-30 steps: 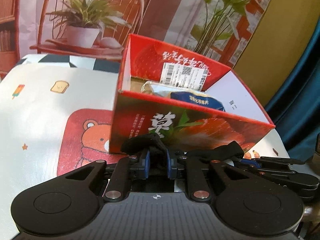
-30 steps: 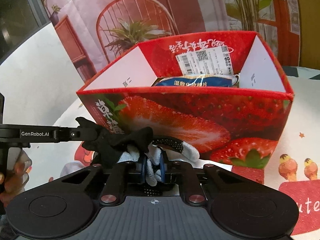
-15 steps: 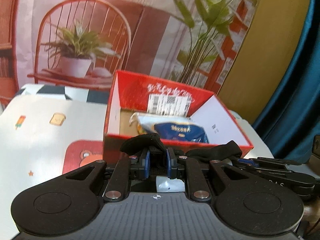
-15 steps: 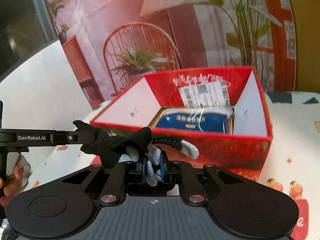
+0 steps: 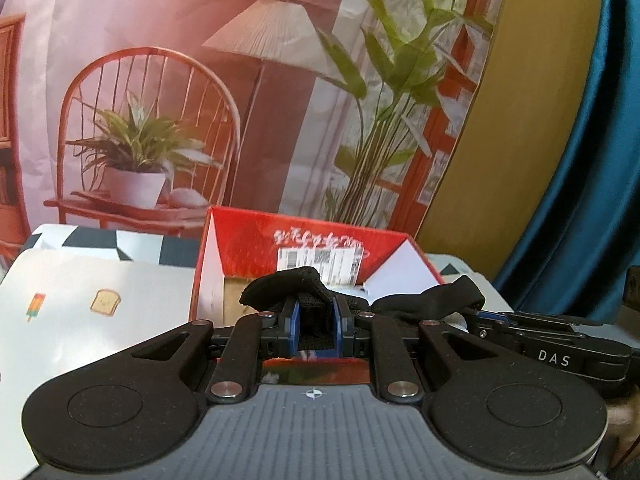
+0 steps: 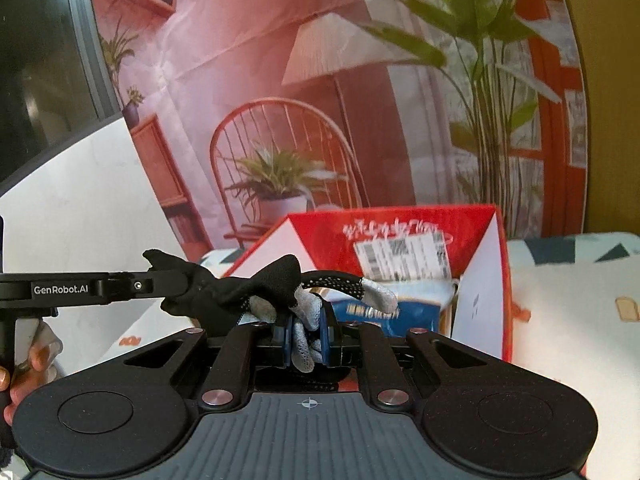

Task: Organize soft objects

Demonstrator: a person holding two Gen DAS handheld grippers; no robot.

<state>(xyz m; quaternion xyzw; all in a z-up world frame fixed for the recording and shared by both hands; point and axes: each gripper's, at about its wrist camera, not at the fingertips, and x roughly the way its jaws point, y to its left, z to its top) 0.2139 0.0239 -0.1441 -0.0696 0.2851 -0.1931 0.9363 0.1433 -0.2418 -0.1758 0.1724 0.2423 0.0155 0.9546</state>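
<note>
Warm, bright daylight; fisheye bends the edges; right view's red box [image 6: 420, 236] is motion-blurred, corners vignetted dark

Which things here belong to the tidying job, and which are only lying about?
Job:
- glove, held between both tools
- left tool
- right tool
- red box

Lying about:
- blue packet in the box
- printed cloth
- backdrop

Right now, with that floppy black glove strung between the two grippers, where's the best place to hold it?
Probably as now: the left gripper pinches the black cuff end of the glove, the right gripper the grey fingertips, each from its own side, so the limp fabric hangs stretched.
</note>
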